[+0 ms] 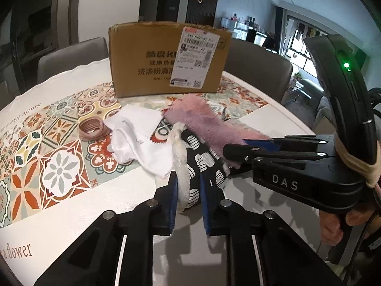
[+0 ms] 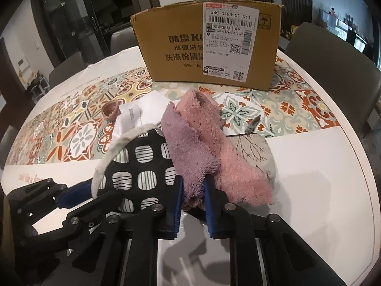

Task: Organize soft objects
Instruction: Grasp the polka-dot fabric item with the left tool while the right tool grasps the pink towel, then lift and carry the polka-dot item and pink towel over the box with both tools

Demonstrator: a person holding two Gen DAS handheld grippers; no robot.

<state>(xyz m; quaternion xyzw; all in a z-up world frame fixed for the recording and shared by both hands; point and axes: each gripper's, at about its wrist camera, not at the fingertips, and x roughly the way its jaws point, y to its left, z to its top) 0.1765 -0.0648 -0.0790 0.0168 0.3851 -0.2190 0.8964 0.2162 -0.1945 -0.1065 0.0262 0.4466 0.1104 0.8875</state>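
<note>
Gripping the black-and-white patterned cloth (image 1: pixel 202 157) by its cream-trimmed edge, the left gripper (image 1: pixel 188 190) has both blue pads pressed on the fabric. Right gripper (image 2: pixel 193 190) is clamped on the near end of the pink-purple fuzzy cloth (image 2: pixel 197 147), which lies over a grey branch-print pouch (image 2: pixel 257 150). Pile sits near the table's (image 2: pixel 309 190) front edge, on the near border of the tiled mat (image 1: pixel 59 143). White cloth (image 1: pixel 135 138) lies just left of the pile; brown hair ties (image 1: pixel 94 128) beside it. Cardboard box (image 2: pixel 207 45) stands upright toward the far edge.
</note>
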